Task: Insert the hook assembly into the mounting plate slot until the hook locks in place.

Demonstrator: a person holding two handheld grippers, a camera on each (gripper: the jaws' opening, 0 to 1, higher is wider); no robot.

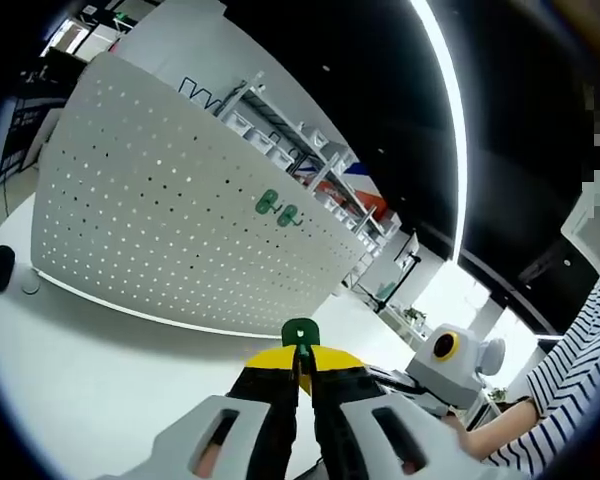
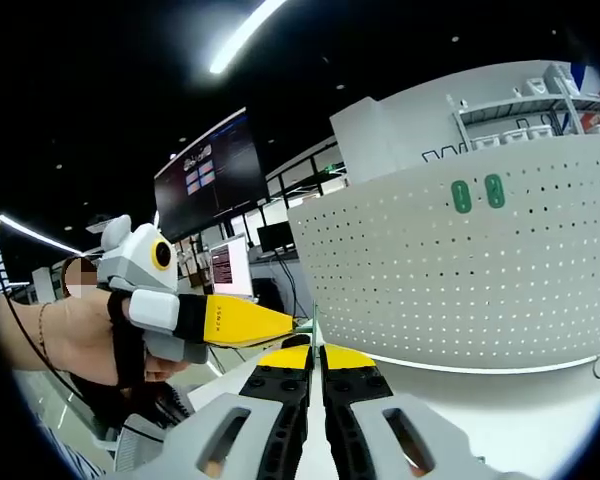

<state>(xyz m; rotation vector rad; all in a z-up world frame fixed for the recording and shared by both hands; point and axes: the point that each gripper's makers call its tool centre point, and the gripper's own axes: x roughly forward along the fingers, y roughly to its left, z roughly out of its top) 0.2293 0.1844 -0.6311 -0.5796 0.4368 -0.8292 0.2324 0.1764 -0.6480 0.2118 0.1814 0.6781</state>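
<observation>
On white desk (image 1: 100, 370) before pegboard (image 1: 160, 230): my left claw (image 1: 302, 368) pinching green hook (image 1: 299, 333) upright, well short of board. Two green hooks (image 1: 277, 208) already on pegboard. My right claw (image 2: 315, 368) pressed together, holding nothing I can see.

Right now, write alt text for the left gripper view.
The left tool, jaws closed on a green hook, points toward a white perforated mounting plate standing on a white table. Two green hooks already hang on the plate; the right tool enters from the right.
</observation>
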